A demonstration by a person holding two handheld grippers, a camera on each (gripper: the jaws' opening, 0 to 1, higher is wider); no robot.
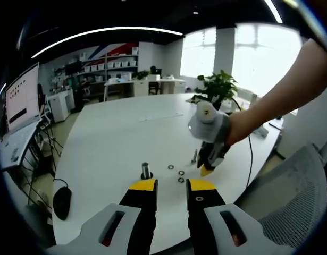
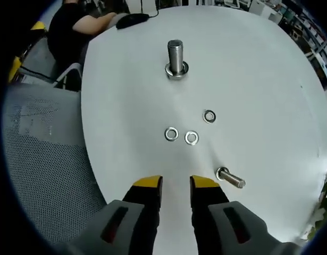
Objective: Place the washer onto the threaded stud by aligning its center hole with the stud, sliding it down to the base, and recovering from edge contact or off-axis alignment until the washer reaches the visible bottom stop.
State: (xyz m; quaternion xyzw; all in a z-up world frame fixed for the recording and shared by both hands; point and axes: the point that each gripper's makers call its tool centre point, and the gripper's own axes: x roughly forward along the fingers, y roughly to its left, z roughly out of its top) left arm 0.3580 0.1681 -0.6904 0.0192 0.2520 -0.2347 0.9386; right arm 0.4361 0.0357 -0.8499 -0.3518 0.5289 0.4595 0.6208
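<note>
Right gripper (image 2: 176, 183) at frame bottom, jaws apart w/ nothing between; three washers (image 2: 172, 134) lie loose at centre just above it, stud (image 2: 175, 57) upright near top; left gripper (image 1: 172, 185) likewise released.

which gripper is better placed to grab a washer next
Right. The right gripper hangs just short of the three loose washers, jaws open and pointed at them. The left gripper sits by the stud, farther from them.
</note>
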